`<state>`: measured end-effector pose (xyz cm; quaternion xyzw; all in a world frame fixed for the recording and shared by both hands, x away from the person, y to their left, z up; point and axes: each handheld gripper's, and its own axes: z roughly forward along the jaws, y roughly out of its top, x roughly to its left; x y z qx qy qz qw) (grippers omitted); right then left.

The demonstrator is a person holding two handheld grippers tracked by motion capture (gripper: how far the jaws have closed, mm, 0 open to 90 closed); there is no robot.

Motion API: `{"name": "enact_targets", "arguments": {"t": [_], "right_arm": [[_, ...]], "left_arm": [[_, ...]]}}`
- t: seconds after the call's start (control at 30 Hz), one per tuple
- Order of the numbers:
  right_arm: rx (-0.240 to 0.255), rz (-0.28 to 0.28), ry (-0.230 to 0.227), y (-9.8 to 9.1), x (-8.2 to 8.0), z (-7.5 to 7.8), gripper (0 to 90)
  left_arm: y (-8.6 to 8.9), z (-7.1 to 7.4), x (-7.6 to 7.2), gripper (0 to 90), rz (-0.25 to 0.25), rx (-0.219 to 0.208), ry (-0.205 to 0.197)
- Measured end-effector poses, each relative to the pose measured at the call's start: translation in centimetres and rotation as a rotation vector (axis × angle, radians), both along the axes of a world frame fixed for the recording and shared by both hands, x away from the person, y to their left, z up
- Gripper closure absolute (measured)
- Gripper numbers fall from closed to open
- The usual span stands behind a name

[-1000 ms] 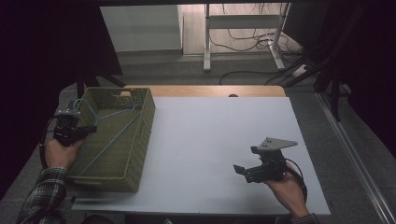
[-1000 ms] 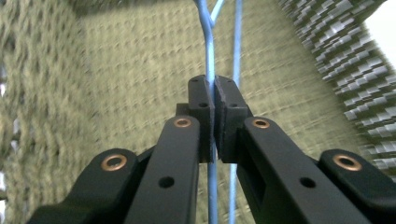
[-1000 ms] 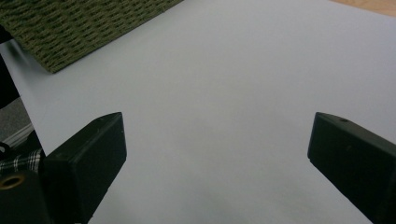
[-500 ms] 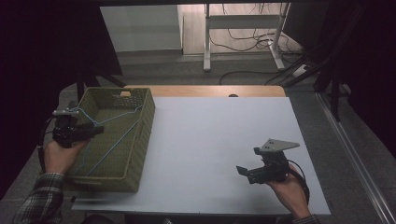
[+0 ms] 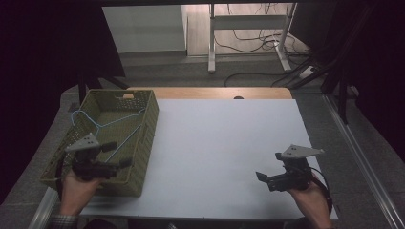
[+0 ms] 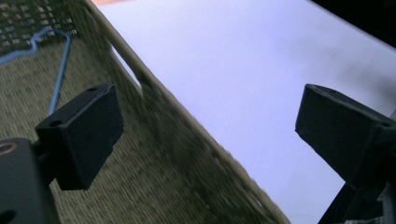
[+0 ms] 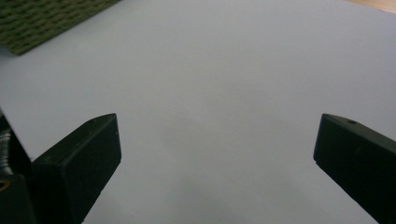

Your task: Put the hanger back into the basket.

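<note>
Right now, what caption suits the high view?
Blue hanger lies in the green basket; both tools, left and right, open.

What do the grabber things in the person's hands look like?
Both are black. The left gripper and the right gripper each have two blocky black fingers and a grey three-cornered plate on top. A dark cable trails from the right one. A checked sleeve cuff shows at the left wrist.

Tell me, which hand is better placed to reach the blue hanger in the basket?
Left. The left tongs hover open over the green basket, close to the blue hanger. The right tongs, also open, sit over the bare white table, far across.
</note>
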<state>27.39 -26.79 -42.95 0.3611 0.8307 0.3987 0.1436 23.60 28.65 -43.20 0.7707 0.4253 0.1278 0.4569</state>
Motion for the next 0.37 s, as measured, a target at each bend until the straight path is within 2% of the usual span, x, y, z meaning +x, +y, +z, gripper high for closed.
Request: {"name": "enact_targets", "arguments": {"t": [0.07,0.13,0.2,0.37], "right_arm": [[-0.004,-0.023,0.001,-0.7,0.0,-0.3,0.5],[0.002,-0.040,0.008,-1.2,-0.1,-0.6,0.5],[-0.006,-0.052,0.009,-1.5,-0.1,-1.0,0.7],[-0.009,-0.068,0.015,-1.5,0.0,-1.6,0.7]], "left_arm": [[-0.2,-0.9,-0.7,7.7,0.006,-0.011,-0.003],[-0.5,-1.4,-1.0,7.3,0.001,0.033,0.014],[-0.7,-1.6,-1.3,6.0,0.019,0.066,0.005],[-0.6,-1.7,-1.2,5.0,0.013,0.059,0.013]]}}
